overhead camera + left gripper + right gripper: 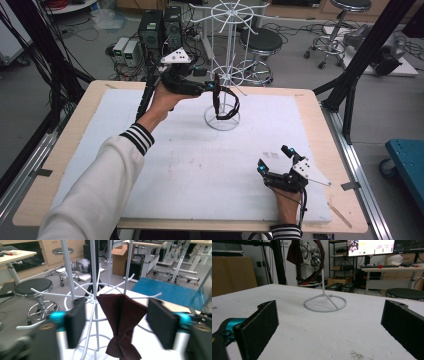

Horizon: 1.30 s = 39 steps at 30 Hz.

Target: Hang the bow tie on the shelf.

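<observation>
free room: white pad (pixel 200 165) lying bare between the right gripper (pixel 274 159) and the rack's base ring (pixel 325 303) | obstacles: white wire rack (pixel 226 60) standing mid-table, its arms (pixel 50 293) spreading around the left gripper (pixel 212 86), bow tie (pixel 122 322) hanging between its open jaws

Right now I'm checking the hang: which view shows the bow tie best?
The left gripper view: the bow tie hangs close, centred on the white rack. The high view shows it small and dark; the right gripper view shows its top only.

light: even, indoor, soft shadows | blur: left tool (pixel 117 322) view smeared at lower corners | glare: none
</observation>
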### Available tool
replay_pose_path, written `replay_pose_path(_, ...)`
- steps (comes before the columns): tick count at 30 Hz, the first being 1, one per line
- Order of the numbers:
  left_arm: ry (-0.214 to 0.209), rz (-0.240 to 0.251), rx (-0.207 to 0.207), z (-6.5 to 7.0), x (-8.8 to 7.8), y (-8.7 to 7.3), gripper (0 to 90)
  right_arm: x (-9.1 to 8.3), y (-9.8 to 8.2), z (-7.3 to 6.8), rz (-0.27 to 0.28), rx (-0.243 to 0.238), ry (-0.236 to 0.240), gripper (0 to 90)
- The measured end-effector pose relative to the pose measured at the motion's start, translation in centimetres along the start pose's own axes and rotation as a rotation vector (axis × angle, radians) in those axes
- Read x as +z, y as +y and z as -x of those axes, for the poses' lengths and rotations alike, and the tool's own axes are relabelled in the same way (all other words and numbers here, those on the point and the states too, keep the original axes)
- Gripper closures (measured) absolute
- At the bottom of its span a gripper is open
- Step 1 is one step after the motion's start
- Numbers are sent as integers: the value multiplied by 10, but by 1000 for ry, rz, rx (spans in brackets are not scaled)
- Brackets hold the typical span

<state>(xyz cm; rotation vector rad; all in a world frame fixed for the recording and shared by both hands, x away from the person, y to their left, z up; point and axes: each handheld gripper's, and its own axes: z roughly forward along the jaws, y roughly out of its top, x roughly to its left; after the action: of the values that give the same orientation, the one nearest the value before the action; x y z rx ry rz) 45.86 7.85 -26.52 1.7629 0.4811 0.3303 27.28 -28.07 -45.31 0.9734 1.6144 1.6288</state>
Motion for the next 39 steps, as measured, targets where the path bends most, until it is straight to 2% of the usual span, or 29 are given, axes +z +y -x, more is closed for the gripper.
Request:
replay_pose_path(1, -13, 4, 2, 0, -2, 0, 182, 0, 0, 0, 0, 0, 0, 6)
replay_pose_path(5, -4, 45, 43, 1, -10, 1, 17, 0, 0, 0, 2, 3, 1, 6)
replay_pose_path(8, -10, 89, 41, -3, -21, 1, 17, 0, 0, -1, -1, -6, 5, 6)
replay_pose_path(11, -22, 93, 47, -6, -27, 0, 17, 0, 0, -1, 2, -3, 8, 6)
replay_pose_path(12, -5, 83, 57, -7, -33, -3, 17, 0, 0, -1, 0, -4, 9, 6)
replay_pose_path(16, 0, 97, 66, -7, -44, -10, 17, 0, 0, 0, 4, -7, 7, 6)
replay_pose_path(18, 7, 99, 74, -7, -54, -17, 17, 0, 0, 0, 4, -9, 7, 6)
replay_pose_path(20, 28, 92, 114, -7, -70, -29, 17, 0, 0, -1, 1, -4, 6, 6)
replay_pose_path(21, 28, 92, 114, -7, -70, -29, 17, 0, 0, -1, 1, -4, 6, 6)
replay_pose_path(22, 39, 73, 129, -5, -85, -41, 17, 0, 0, -1, -1, -5, 5, 6)
replay_pose_path(24, 42, 73, 135, -3, -91, -45, 17, 0, 0, -1, 4, -7, 3, 6)
replay_pose_path(26, 48, 81, 147, 1, -107, -55, 17, 0, 0, -1, 0, -5, 2, 6)
replay_pose_path(28, 51, 102, 147, 6, -125, -65, 17, 0, 0, -2, 0, -8, -4, 6)
replay_pose_path(29, 59, 121, 148, 10, -142, -77, 17, 0, 0, -2, 2, -13, -7, 6)
replay_pose_path(30, 59, 121, 148, 10, -142, -77, 17, 0, 0, -2, 3, -18, -7, 6)
replay_pose_path(34, 97, 164, 141, 14, -175, -104, 17, 0, 0, -2, 4, -19, -12, 6)
replay_pose_path(35, 113, 173, 122, 16, -189, -120, 17, 0, 0, -2, 1, -14, -13, 6)
replay_pose_path(36, 113, 173, 122, 16, -189, -120, 17, 0, 0, -2, 1, -15, -13, 6)
replay_pose_path(39, 153, 169, 108, 19, -204, -145, 17, 0, 0, -2, 4, -19, -14, 6)
